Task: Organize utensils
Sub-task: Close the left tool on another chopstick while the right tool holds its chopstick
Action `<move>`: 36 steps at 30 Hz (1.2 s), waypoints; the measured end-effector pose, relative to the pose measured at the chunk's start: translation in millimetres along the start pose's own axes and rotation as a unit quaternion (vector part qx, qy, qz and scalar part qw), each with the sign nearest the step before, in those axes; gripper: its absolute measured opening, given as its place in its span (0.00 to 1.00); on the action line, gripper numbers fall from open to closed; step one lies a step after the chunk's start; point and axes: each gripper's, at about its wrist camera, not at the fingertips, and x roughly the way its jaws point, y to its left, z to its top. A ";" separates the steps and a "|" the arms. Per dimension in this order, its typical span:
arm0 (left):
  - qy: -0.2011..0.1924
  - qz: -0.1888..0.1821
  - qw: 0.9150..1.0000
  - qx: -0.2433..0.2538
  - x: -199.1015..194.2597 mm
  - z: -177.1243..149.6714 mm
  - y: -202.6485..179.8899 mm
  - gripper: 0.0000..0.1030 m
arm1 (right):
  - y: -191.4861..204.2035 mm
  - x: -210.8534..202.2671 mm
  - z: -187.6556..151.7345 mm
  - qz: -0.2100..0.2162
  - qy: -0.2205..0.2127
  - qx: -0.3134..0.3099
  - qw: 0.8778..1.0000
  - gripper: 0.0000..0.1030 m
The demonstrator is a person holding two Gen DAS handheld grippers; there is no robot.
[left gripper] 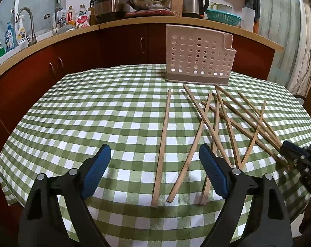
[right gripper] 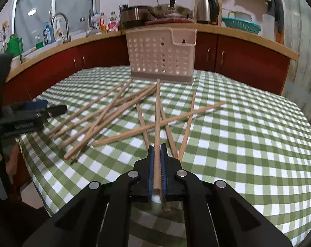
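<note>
On the checked tabletop [right gripper: 248,127], one chopstick [right gripper: 157,123] pointing toward the perforated holder [right gripper: 161,55] is clamped between the right tongs [right gripper: 157,154], while the left tongs [left gripper: 155,158] are held agape above loose chopsticks [left gripper: 227,121] scattered before that holder.

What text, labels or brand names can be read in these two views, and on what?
None can be read.
Bottles by the sink: printed labels, too small and blurred.
Red and white pouch: print blurred.
Left gripper body, seen from the right wrist: raised lettering, motion-blurred.
Kettle, utensil holder, chopsticks: no markings visible.
</note>
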 end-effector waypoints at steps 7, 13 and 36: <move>0.024 -0.009 1.000 0.002 17.7 -7.3 -0.3 0.62 | -5.8 -11.2 6.1 -0.009 -0.027 0.011 1.000 0.07; 0.033 -0.008 0.999 0.001 27.9 -14.6 3.3 0.56 | -3.8 -12.5 7.0 -0.008 -0.032 0.011 0.999 0.07; -0.013 -0.044 0.999 0.029 5.9 -16.7 -0.3 0.06 | -5.5 -31.6 10.7 -0.011 -0.065 0.023 0.998 0.07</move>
